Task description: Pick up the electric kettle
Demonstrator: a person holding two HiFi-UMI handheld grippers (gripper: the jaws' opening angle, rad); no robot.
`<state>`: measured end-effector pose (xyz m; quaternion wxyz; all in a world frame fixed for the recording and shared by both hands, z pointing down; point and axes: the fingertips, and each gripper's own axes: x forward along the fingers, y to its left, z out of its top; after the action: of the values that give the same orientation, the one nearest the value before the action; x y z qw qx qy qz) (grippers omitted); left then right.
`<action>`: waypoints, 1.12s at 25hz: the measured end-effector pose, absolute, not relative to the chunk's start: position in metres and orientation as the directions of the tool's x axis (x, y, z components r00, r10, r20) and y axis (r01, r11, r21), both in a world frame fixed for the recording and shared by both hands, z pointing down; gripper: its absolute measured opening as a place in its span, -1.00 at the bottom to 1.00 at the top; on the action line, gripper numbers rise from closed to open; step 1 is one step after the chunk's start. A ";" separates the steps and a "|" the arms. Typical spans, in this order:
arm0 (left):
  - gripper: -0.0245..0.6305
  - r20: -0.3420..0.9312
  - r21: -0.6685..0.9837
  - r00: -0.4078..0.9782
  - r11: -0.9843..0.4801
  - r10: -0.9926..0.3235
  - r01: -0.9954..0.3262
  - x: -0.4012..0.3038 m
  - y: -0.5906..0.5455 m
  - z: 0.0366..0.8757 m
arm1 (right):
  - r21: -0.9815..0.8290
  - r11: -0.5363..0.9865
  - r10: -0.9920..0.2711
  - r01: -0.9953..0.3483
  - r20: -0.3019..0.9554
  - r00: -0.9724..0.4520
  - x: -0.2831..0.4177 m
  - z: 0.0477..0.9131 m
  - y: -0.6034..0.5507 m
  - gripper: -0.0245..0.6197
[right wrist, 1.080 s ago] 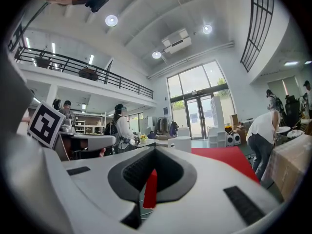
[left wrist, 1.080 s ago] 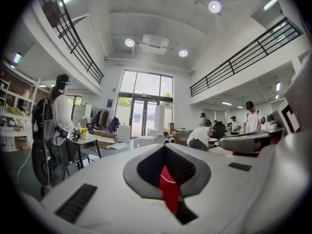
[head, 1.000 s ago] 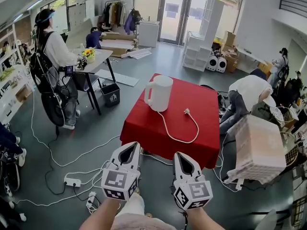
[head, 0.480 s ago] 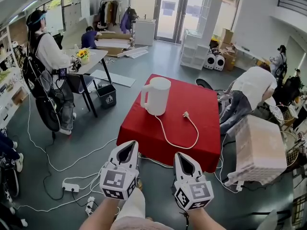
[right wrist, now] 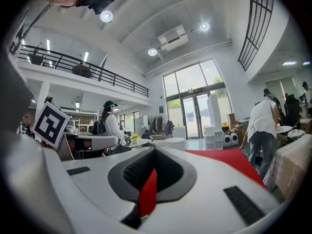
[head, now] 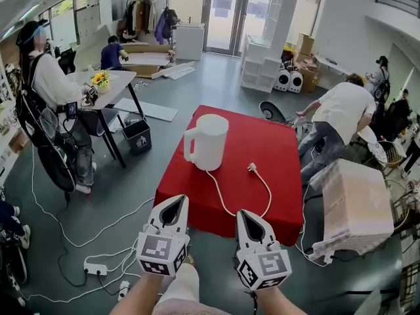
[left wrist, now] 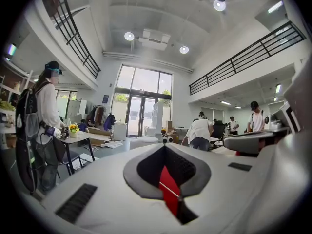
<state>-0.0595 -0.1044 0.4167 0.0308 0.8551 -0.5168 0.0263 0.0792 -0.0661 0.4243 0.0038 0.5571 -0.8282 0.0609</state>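
Observation:
A white electric kettle [head: 209,141] stands upright on the near left part of a table under a red cloth [head: 275,149], handle turned left. Its white cord [head: 262,195] loops over the cloth and ends in a loose plug [head: 251,168]. My left gripper [head: 176,203] and right gripper [head: 246,216] are side by side, level, short of the table's near edge and well apart from the kettle. Both are shut with nothing held. In the left gripper view the jaws of the left gripper [left wrist: 165,172] meet, with only a red sliver between them; the right gripper [right wrist: 150,182] looks the same.
A person with a backpack [head: 46,90] stands by a dark table [head: 115,81] at the left, with a black bin [head: 138,135] under it. Another person [head: 338,117] bends at the table's right. A white crate [head: 354,205] sits near right. Cables and a power strip [head: 95,268] lie on the floor.
Both grippers have moved forward together, so the red table and kettle appear nearer and larger. The person at the right has straightened up and shifted.

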 end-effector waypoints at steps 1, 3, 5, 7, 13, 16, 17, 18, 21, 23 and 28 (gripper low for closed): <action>-0.89 0.078 0.025 0.469 -0.468 -0.880 -0.883 -0.058 -0.112 0.416 | -0.094 0.370 -0.923 -0.924 0.072 -0.377 0.080 0.423 -0.074 -0.86; -0.89 0.077 0.031 0.475 -0.474 -0.877 -0.880 -0.057 -0.127 0.415 | -0.098 0.364 -0.926 -0.926 0.069 -0.371 0.080 0.421 -0.090 -0.86; -0.89 0.078 0.037 0.478 -0.477 -0.875 -0.878 -0.057 -0.142 0.414 | -0.109 0.358 -0.928 -0.927 0.070 -0.367 0.079 0.420 -0.105 -0.86; -0.89 0.079 0.042 0.480 -0.478 -0.873 -0.877 -0.059 -0.157 0.414 | -0.112 0.358 -0.927 -0.927 0.075 -0.367 0.076 0.421 -0.120 -0.86; -0.89 0.087 0.045 0.497 -0.495 -0.864 -0.868 -0.067 -0.197 0.413 | -0.113 0.360 -0.925 -0.926 0.082 -0.370 0.063 0.419 -0.163 -0.86; -0.89 0.082 0.052 0.512 -0.510 -0.855 -0.859 -0.071 -0.213 0.411 | -0.120 0.357 -0.926 -0.926 0.084 -0.368 0.057 0.420 -0.181 -0.86; -0.89 0.077 0.055 0.520 -0.517 -0.851 -0.854 -0.072 -0.219 0.410 | -0.120 0.356 -0.927 -0.927 0.082 -0.367 0.054 0.419 -0.188 -0.86; -0.89 0.072 0.059 0.527 -0.524 -0.847 -0.850 -0.074 -0.225 0.408 | -0.119 0.355 -0.927 -0.927 0.081 -0.366 0.051 0.418 -0.195 -0.86; -0.89 0.059 0.070 0.547 -0.543 -0.835 -0.837 -0.078 -0.244 0.403 | -0.115 0.351 -0.929 -0.929 0.081 -0.361 0.043 0.416 -0.214 -0.86; -0.89 0.049 0.079 0.560 -0.556 -0.827 -0.828 -0.078 -0.255 0.398 | -0.116 0.346 -0.931 -0.931 0.076 -0.356 0.041 0.412 -0.225 -0.86; -0.89 0.037 0.075 0.583 -0.579 -0.812 -0.812 -0.074 -0.278 0.387 | -0.106 0.342 -0.935 -0.934 0.063 -0.350 0.038 0.401 -0.245 -0.86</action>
<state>-0.0743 -0.2781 0.3873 0.0419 0.8887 -0.4567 -0.0006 0.0383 -0.2451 0.4012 -0.0047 0.5702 -0.8192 0.0617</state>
